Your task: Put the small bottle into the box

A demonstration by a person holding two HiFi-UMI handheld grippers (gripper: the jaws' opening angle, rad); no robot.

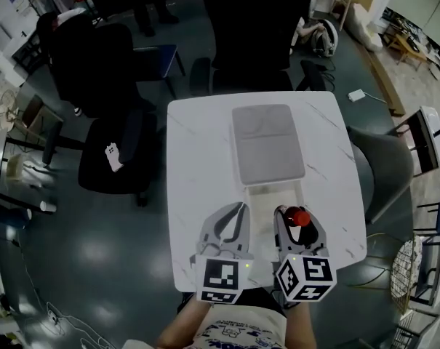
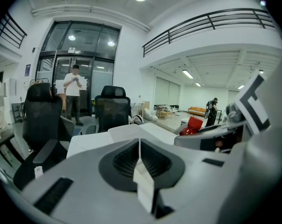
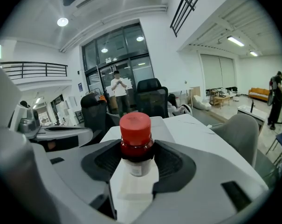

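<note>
The small bottle [image 1: 300, 217] has a red cap and dark contents. It stands upright between the jaws of my right gripper [image 1: 293, 219], which is shut on it below the cap. In the right gripper view the bottle [image 3: 135, 133] fills the middle of the gripper [image 3: 137, 149]. The open white box [image 1: 274, 189] lies on the white table [image 1: 198, 166] just ahead of both grippers, its grey lid [image 1: 269, 142] laid back beyond it. My left gripper [image 1: 238, 211] hovers left of the box's near end, jaws together and empty [image 2: 140, 146]. From the left gripper view the bottle [image 2: 192, 125] shows at the right.
Black office chairs stand at the table's left [image 1: 110, 144] and far side [image 1: 249, 35], and a grey chair [image 1: 383, 166] at its right. A person [image 2: 74, 90] stands far off by the glass doors. The near table edge lies under the grippers.
</note>
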